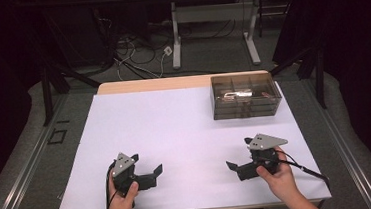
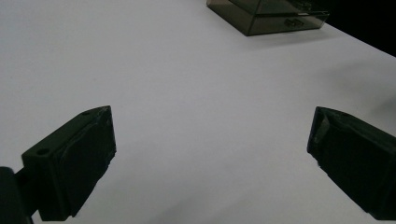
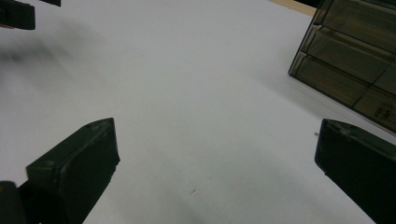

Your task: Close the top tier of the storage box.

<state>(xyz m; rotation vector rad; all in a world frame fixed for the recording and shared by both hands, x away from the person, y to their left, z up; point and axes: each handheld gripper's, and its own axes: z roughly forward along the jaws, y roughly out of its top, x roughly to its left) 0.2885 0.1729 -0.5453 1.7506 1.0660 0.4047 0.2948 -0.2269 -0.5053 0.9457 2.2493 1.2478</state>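
Smoky clear plastic box (image 1: 245,95), rectangular with inner dividers, sits at the bench's (image 1: 175,130) far right corner; contents unclear. Left tool (image 1: 149,163) and right tool (image 1: 238,156) rest near the near edge, jaws wide apart, holding nothing.

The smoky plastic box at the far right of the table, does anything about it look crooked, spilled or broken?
Nothing stands out. The box sits flat and square on the white table cover, its lid closed, with nothing spilled around it. Both tongs, left and right, hover open, well short of it.
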